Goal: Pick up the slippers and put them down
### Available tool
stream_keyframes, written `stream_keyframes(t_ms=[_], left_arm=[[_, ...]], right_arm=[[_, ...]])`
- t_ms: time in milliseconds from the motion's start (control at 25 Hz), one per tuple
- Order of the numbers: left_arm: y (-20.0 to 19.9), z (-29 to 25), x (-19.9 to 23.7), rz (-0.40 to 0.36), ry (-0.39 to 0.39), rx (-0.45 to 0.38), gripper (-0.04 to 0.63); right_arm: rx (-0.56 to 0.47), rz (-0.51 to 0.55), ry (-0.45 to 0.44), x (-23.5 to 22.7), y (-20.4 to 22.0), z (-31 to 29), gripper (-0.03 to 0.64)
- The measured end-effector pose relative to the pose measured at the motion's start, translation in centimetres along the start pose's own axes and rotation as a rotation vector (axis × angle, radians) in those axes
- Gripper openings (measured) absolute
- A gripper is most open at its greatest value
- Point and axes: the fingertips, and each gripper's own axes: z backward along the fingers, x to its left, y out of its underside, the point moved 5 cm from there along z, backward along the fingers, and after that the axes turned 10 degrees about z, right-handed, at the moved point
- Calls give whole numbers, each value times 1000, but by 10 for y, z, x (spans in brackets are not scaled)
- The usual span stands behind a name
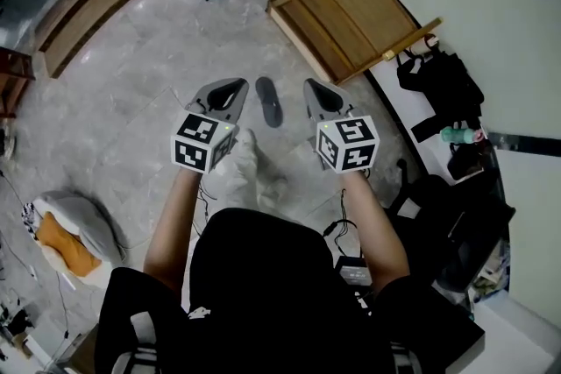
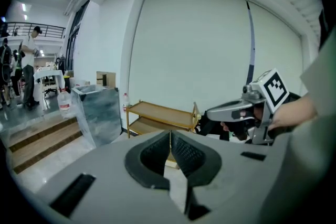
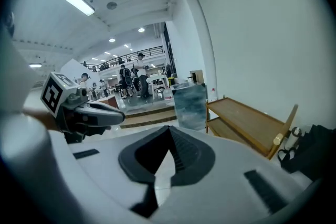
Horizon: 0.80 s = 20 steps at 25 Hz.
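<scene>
Slipper [image 1: 269, 102] on floor [image 1: 131, 92] between left hand-held gripper [image 1: 237, 84], right hand-held gripper [image 1: 308, 84]; both closed, empty.

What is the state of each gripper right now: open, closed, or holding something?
Left gripper: closed, jaws together, holding nothing.
Right gripper: closed, jaws together, holding nothing.

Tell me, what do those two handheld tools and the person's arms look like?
The left gripper and right gripper match: each has a smooth grey shell tapering to a point, black ribbed pads inside, and a white cube printed with black square markers at the back. The person wears a black short-sleeved top.
</scene>
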Motion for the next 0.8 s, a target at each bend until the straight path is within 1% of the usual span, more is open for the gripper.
stream_keyframes(t_ms=[200,440,640,800], left_arm=[[-17,34,-36,-25,-2,-73,8],[-21,62,-69,-79,-5,-107,8],[-26,81,-81,-93,31,-156,8],[-38,94,-77,-102,49,-188,8]], right_arm=[[-74,34,3,13,-22,42,-2],[-158,63,-6,30,-47,78,-2],[-196,82,-20,44,-61,86,-2],[-216,90,-16,55,-75,85,-2]])
